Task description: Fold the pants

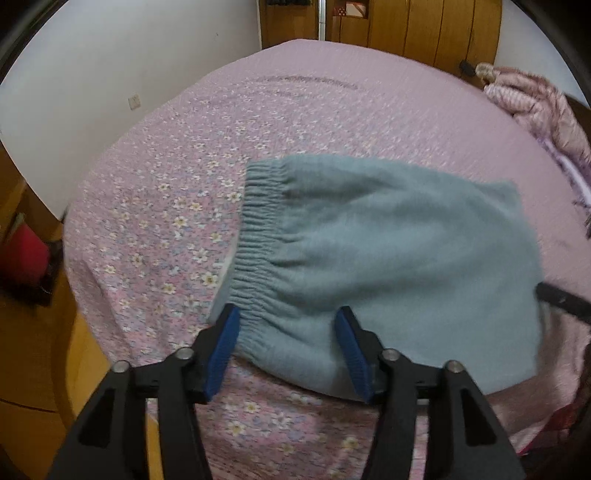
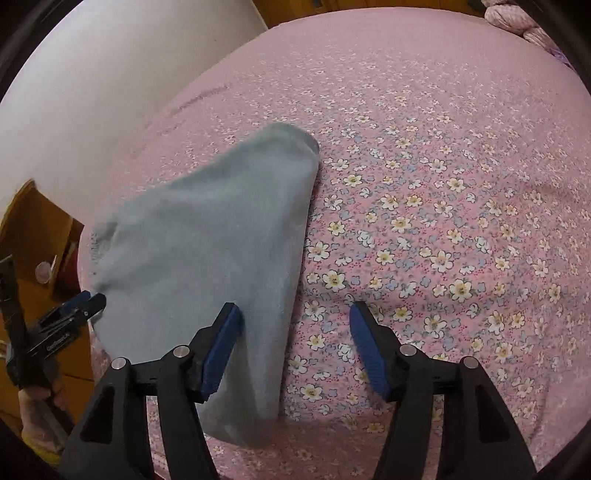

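Note:
Light blue-grey pants (image 1: pixel 388 251) lie folded flat on the pink floral bed sheet (image 1: pixel 166 221), with the gathered elastic waistband (image 1: pixel 255 236) on the left. My left gripper (image 1: pixel 287 314) is open, its blue pads straddling the near waistband corner and holding nothing. A black finger (image 1: pixel 557 297) of the right gripper shows at the pants' right edge. In the right wrist view the pants (image 2: pixel 207 258) lie to the left. My right gripper (image 2: pixel 294 309) is open over their folded right edge, its left pad above the cloth and its right pad above the bare sheet (image 2: pixel 443 221). The left gripper (image 2: pixel 90 299) sits at the pants' far left corner.
The bed's left edge drops to a wooden floor (image 1: pixel 33 369) with a red object (image 1: pixel 22 254) on it. A pink quilted garment (image 1: pixel 535 107) lies at the far right of the bed. A wooden wardrobe (image 1: pixel 406 29) and a white wall (image 1: pixel 110 74) stand behind.

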A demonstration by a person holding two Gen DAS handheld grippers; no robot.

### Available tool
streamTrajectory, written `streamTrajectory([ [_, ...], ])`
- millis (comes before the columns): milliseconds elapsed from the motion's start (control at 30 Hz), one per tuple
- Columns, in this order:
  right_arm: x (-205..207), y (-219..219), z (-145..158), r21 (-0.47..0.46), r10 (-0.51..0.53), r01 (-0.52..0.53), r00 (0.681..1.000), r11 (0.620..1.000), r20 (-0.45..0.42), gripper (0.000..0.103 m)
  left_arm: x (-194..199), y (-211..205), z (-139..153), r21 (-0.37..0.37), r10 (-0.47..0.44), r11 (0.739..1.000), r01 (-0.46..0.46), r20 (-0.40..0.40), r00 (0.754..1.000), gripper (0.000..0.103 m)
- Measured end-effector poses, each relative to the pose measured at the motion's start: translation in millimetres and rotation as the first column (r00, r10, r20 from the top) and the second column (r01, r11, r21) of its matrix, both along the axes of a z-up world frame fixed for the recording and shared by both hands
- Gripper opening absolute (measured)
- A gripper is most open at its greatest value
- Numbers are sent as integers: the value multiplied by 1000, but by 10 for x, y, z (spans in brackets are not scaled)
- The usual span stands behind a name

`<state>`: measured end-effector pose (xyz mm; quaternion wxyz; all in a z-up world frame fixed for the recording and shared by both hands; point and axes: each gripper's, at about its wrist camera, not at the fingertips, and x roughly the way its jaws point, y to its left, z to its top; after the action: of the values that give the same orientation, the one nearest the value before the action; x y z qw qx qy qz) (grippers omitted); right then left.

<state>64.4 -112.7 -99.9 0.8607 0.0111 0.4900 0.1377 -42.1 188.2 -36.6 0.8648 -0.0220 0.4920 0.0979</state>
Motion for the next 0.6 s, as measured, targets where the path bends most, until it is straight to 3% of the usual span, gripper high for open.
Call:
streamTrajectory([
  [133,-27,10,-33,43,24,-24,1000,999,-1,81,-31,163,-52,-95,59,994,-60,-9,998,69],
  [233,-26,52,-53,66,48,-48,999,997,-9,90,-68,222,-29,-120,78,989,-80,-19,997,69],
  [333,-39,93,-62,63,55,-54,998,997,-5,90,-149,216,44,-112,81,990,-81,-6,997,69],
  [467,-69,-37,-33,133,23,-21,1000,991,-15,90,-273,128,249,-103,41,994,-35,49,998,69],
  [567,-125,-100,-18,144,5,-4,1000,990,-9,81,-326,24,394,-91,4,996,5,91,996,69],
  [600,-139,-112,-19,146,5,-4,1000,989,-8,74,-326,-11,427,-92,-7,996,17,104,995,69],
])
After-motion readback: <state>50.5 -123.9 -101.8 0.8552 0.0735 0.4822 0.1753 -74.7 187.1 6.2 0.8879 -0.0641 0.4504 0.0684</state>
